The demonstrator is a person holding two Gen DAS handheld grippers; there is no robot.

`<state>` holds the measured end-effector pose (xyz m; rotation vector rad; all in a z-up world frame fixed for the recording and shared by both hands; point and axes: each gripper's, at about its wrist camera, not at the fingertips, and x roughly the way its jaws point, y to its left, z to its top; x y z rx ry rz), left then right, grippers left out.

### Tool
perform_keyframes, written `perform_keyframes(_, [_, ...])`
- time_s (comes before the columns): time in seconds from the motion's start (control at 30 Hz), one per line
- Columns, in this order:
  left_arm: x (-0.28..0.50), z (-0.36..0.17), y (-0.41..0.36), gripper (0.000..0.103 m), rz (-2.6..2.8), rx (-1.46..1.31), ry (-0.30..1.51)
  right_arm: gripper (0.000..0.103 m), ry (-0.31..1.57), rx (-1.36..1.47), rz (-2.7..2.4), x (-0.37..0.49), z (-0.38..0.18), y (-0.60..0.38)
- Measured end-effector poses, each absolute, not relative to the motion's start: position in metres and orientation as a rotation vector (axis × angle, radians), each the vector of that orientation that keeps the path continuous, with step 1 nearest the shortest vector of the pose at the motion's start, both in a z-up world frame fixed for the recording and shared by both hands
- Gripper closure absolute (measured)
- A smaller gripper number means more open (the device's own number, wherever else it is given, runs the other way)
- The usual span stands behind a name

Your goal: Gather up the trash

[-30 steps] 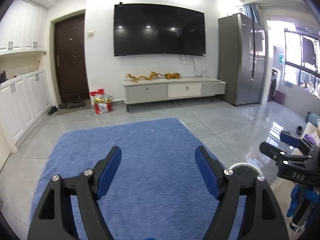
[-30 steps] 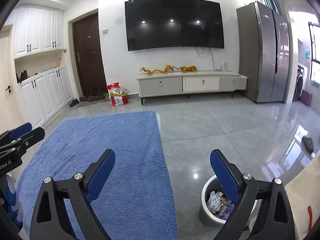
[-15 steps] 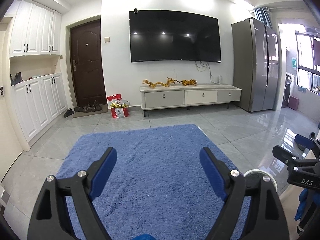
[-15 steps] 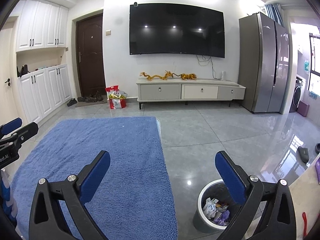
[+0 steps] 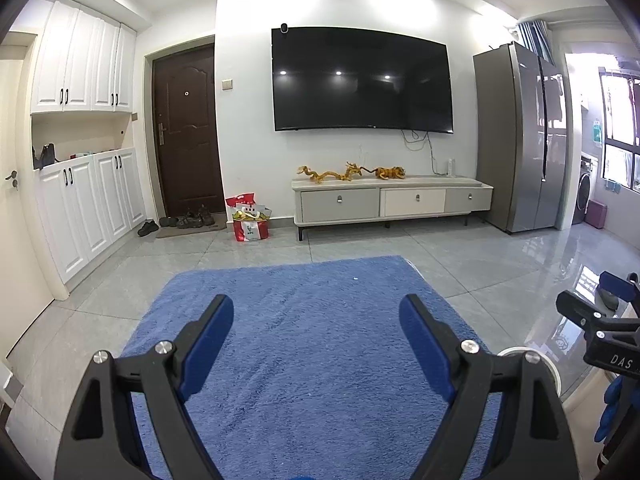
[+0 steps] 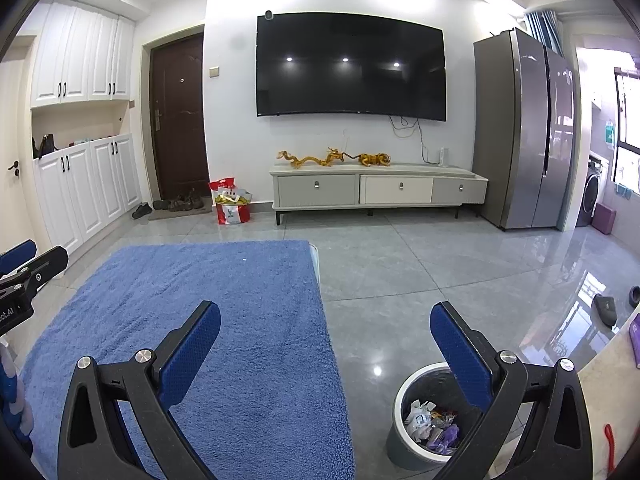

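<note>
Since the earlier frames both views have tilted upward, and both sets of jaws have just been opening. The left gripper [image 5: 316,340] and right gripper [image 6: 325,346] now gape wide, holding nothing, over the rug [image 6: 224,320]. The bin [image 6: 404,440] beside the rug holds the trash [image 6: 430,426], likely dropped there.

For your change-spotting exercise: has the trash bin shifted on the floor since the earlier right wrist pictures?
No. The trash bin keeps its spot beside the blue rug's right edge; only the camera's view of it shifted slightly.
</note>
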<state>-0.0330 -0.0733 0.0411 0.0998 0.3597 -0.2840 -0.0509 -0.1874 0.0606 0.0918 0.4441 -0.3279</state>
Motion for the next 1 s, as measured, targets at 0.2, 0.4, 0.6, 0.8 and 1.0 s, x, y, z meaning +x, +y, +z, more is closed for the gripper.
perform_keyframes(0.2, [-0.032,0.040,-0.070,0.018,-0.285,0.088,0.366,0.000,0.436,0.079,-0.328,-0.050,0.063,-0.186])
perform_keyframes(0.4, [-0.032,0.039,-0.067,0.018,-0.282,0.091,0.364,0.000,0.437,0.076,-0.328,-0.050,0.063,-0.184])
perform_keyframes(0.6, [-0.030,0.038,-0.063,0.018,-0.276,0.090,0.369,0.000,0.434,0.072,-0.331,-0.050,0.062,-0.184])
perform_keyframes(0.8, [-0.030,0.037,-0.060,0.018,-0.278,0.089,0.379,0.000,0.436,0.070,-0.331,-0.051,0.061,-0.184])
perform_keyframes(1.0, [-0.028,0.036,-0.057,0.018,-0.282,0.089,0.390,0.000,0.436,0.070,-0.331,-0.051,0.061,-0.185])
